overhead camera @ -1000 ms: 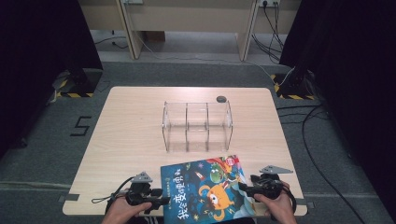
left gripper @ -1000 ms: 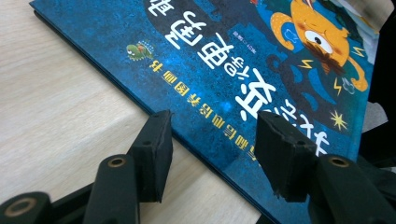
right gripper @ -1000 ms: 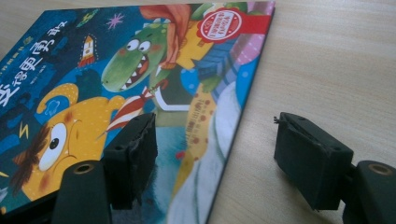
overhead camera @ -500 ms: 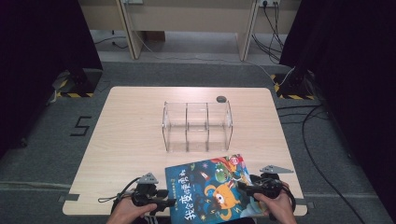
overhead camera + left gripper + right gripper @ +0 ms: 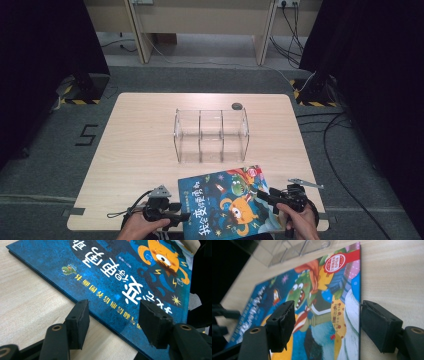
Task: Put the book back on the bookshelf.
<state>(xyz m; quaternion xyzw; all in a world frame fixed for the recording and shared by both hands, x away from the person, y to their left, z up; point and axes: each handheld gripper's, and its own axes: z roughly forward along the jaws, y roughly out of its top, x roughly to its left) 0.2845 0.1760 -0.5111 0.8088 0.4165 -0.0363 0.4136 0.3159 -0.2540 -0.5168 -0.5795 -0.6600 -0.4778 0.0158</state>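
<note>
- left gripper at near table edge, jaws spread and just been opening; book's left edge runs between them, pads not pressing
- right gripper jaws wide apart, straddling book's right edge, no pinch visible
- book flat on table, between both grippers, overhanging near edge slightly; long axis runs near-to-far, tilted a bit
- both hands about equally close, one per long side
- clear divider rack just beyond book's far edge, likely destination
</note>
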